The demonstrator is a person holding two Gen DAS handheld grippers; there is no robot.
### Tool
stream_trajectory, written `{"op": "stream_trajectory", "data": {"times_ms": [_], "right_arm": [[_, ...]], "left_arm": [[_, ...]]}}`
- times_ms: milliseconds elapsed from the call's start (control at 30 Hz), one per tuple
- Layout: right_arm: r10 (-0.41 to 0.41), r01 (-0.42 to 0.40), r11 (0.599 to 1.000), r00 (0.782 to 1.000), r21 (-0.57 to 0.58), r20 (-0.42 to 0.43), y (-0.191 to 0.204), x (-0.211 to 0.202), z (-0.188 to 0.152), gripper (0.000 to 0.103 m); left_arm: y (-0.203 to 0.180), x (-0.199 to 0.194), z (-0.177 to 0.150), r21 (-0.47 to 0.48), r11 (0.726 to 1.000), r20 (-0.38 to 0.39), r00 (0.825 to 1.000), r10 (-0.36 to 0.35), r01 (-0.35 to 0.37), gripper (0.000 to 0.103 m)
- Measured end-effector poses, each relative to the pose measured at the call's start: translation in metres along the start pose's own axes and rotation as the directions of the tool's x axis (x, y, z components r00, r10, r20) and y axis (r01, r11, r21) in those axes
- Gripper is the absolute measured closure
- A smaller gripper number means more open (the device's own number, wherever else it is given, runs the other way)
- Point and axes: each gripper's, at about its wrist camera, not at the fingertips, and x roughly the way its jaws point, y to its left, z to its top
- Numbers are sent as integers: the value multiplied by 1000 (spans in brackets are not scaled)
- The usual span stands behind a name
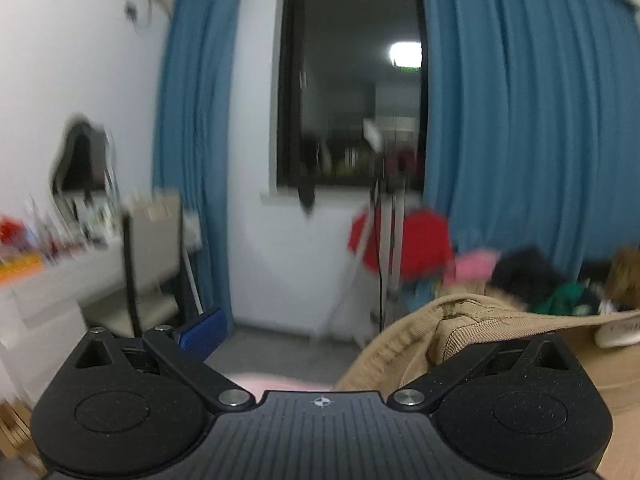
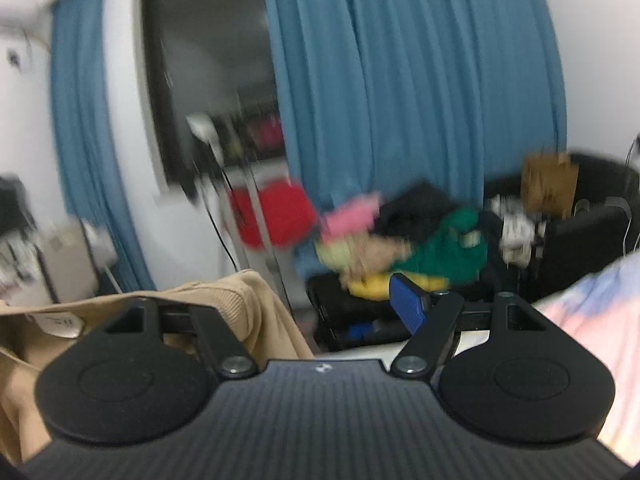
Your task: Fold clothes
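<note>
A tan corduroy garment hangs lifted in the air, draped over the right side of my left gripper. The same garment drapes over the left side of my right gripper, with a white label showing. Only one blue finger pad of the left gripper shows, and one blue pad of the right; the other pads are hidden under the cloth. The jaws stand wide apart in both views. Both views are blurred by motion.
A pile of coloured clothes lies on a dark sofa by blue curtains. A tripod, a chair and a cluttered white desk stand near the window. Pinkish bedding lies at lower right.
</note>
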Motion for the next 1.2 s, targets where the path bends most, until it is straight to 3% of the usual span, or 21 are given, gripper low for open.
{"op": "stream_trajectory", "data": {"times_ms": [133, 233, 300, 367, 433, 467, 500, 533, 567, 633, 733, 833, 1000, 1033, 1200], "right_arm": [[-4, -10, 997, 981, -73, -193, -3, 130, -56, 31], [-24, -18, 994, 930, -110, -366, 0, 203, -81, 31], [-56, -59, 975, 866, -213, -497, 12, 235, -94, 31], [-108, -121, 941, 781, -317, -616, 25, 264, -106, 31], [-135, -197, 895, 737, -401, -662, 39, 270, -108, 31], [-149, -236, 867, 719, -439, -679, 47, 271, -108, 31], [-152, -278, 845, 694, -457, -704, 54, 273, -109, 31], [-142, -322, 831, 665, -454, -733, 62, 273, -108, 31], [-126, -349, 827, 649, -441, -750, 67, 272, -105, 31], [-64, -363, 849, 651, -384, -756, 75, 264, -91, 31], [68, -333, 914, 690, -233, -721, 71, 246, -67, 31], [170, -275, 959, 761, -74, -626, 56, 210, -49, 31], [147, -178, 983, 905, -42, -400, 45, 108, -46, 31], [154, -166, 986, 922, -2, -354, 39, 80, -50, 31], [199, -178, 977, 957, 116, -211, 16, -43, -89, 31]], "left_arm": [[-14, 131, -77, 0, 1000, -165, 986, 19, -19, 0], [-20, 204, -111, 11, 1000, -323, 946, 12, -9, 2], [-25, 243, -124, 63, 998, -427, 904, 12, 17, 2], [-35, 273, -136, 168, 982, -561, 827, 27, 82, 4], [-39, 290, -138, 247, 960, -633, 772, 55, 134, 6], [-38, 291, -135, 250, 957, -646, 762, 50, 149, 6], [-37, 294, -134, 239, 956, -675, 737, 37, 171, 6], [-35, 296, -131, 208, 956, -715, 700, 5, 206, 6], [-34, 295, -127, 183, 954, -735, 678, -28, 238, 6], [-31, 283, -110, 198, 943, -696, 716, -56, 267, 4], [-24, 254, -89, 192, 931, -635, 763, -123, 310, 1], [-9, 207, -77, 131, 944, -559, 809, -182, 303, 1], [23, 100, -82, 78, 956, -411, 883, -229, 284, 1], [29, 74, -87, 66, 959, -387, 892, -231, 277, 1], [47, -66, -123, 0, 969, -278, 931, -238, 247, 1]]}}
